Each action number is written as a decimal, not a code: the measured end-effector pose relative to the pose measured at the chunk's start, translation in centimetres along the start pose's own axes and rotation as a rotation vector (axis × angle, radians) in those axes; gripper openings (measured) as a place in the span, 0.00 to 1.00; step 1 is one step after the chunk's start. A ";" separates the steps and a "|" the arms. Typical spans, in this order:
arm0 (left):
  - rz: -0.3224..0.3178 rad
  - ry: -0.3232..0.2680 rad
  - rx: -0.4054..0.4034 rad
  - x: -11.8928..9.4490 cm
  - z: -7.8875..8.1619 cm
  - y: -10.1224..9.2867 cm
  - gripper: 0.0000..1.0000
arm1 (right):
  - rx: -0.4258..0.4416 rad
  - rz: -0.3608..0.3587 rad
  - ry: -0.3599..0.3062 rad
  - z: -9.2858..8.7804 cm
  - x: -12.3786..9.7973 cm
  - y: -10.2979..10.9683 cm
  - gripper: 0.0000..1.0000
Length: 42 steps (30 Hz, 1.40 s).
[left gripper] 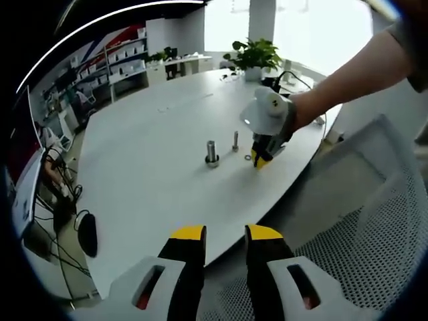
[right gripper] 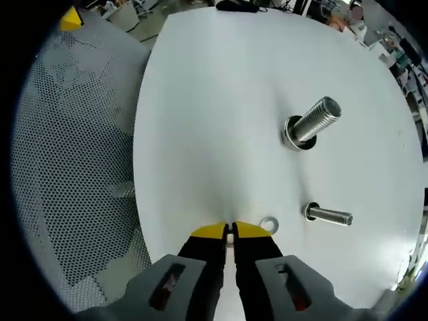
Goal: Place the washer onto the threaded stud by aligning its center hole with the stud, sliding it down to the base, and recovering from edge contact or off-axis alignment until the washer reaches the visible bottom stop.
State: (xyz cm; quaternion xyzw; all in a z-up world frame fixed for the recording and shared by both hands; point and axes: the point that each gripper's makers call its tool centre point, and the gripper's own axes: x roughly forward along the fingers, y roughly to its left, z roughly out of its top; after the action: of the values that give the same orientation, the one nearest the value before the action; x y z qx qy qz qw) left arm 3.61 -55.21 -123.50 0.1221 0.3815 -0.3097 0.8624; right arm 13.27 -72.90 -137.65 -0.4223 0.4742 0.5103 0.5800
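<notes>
Right gripper (right gripper: 231,231) just beside washer (right gripper: 269,224)

Each gripper has two black jaws with yellow tips rising from light grey housings with dark slots showing red inside: the left gripper (left gripper: 224,235) and the right gripper (right gripper: 231,232). In the left gripper view, the right gripper carries a rounded white shell, and the person's arm (left gripper: 354,73) wears a short grey sleeve (left gripper: 413,40).

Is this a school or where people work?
Probably an office where people work. There is a big white table, shelves along the far wall, a potted plant by the window and a mesh chair.
</notes>
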 end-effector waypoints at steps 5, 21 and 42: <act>-0.002 -0.001 0.004 0.0 0.0 -0.1 0.21 | 0.019 0.003 -0.030 -0.2 -0.1 0.3 0.09; 0.022 -0.035 -0.001 -0.3 0.5 0.3 0.21 | -0.037 0.018 -0.039 -0.5 -0.3 1.4 0.23; 0.033 -0.025 -0.008 -0.3 0.3 0.6 0.21 | -0.036 0.067 -0.218 -1.0 -0.6 2.0 0.32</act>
State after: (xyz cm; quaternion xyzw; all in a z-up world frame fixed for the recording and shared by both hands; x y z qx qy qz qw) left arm 4.00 -54.80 -123.08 0.1209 0.3699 -0.2954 0.8725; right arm 11.14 -73.72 -137.27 -0.3586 0.4129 0.5808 0.6030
